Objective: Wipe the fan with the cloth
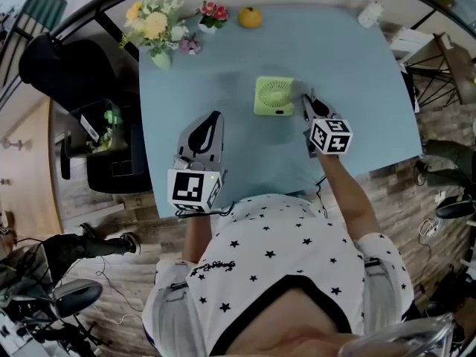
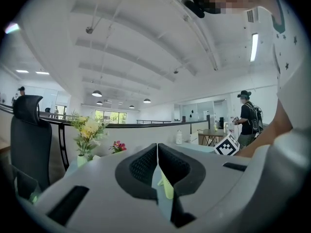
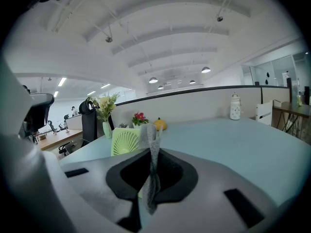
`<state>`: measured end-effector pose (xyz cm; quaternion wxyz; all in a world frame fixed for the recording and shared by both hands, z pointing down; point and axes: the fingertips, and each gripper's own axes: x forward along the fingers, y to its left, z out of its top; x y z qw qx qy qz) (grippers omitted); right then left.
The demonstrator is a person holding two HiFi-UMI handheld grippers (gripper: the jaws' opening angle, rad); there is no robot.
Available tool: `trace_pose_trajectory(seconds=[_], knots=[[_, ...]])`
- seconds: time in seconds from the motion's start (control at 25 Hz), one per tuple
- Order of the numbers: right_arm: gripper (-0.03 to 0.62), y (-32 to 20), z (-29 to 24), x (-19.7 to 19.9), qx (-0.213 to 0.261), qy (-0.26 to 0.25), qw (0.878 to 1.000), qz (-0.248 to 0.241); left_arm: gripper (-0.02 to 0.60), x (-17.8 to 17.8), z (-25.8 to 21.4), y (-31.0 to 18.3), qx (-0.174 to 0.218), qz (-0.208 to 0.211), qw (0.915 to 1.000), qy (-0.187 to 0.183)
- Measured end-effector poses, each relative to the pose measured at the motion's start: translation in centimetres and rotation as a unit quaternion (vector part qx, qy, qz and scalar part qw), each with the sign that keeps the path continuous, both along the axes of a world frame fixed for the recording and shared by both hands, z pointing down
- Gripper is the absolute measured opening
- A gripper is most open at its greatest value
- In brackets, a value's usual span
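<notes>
Pale blue table (image 1: pixel 364 88) in an open office: cloth gripped, fan not yet touched.
The right gripper (image 1: pixel 308 107) has its jaws pressed together on a strip of grey cloth (image 3: pixel 150 147), which sticks up between them just beside the right edge of the small green fan (image 1: pixel 274 97) near the table's middle. The left gripper (image 1: pixel 214 121), jaws together on nothing, waits nearer the person, to the fan's left. I judge the approach nearly done; next the cloth must swing left onto the grille, lightly, so the fan does not slide.
</notes>
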<state>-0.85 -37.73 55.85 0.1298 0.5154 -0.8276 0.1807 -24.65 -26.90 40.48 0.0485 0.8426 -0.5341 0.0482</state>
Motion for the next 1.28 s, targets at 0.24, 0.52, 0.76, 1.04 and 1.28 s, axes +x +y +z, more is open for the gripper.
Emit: trace_pose_trajectory(seconds=[0.24, 0.52, 0.76, 1.04, 1.28], knots=[[0.017, 0.5, 0.3, 1.1, -0.002, 0.001, 1.000, 0.019, 0.033, 0.3, -0.1, -0.2, 0.002, 0.011, 0.9999, -0.003], [0.017, 1.3, -0.3, 1.8, 0.006, -0.006, 0.999, 0.036, 0.032, 0.8, -0.1, -0.3, 0.005, 0.028, 0.9996, -0.002], [0.017, 1.9, -2.4, -0.2, 0.030, -0.031, 0.999, 0.016, 0.033, 0.4, 0.1, -0.4, 0.004, 0.030, 0.9995, 0.005], [0.017, 2.3, -3.7, -7.0, 0.048, -0.029, 0.995, -0.077, 0.032, -0.4, 0.2, -0.2, 0.003, 0.020, 0.9997, 0.010], [0.017, 2.9, -1.7, -12.4, 0.036, 0.005, 0.988, -0.149, 0.032, -1.7, 0.5, 0.0, -0.001, 0.001, 0.9999, 0.016]])
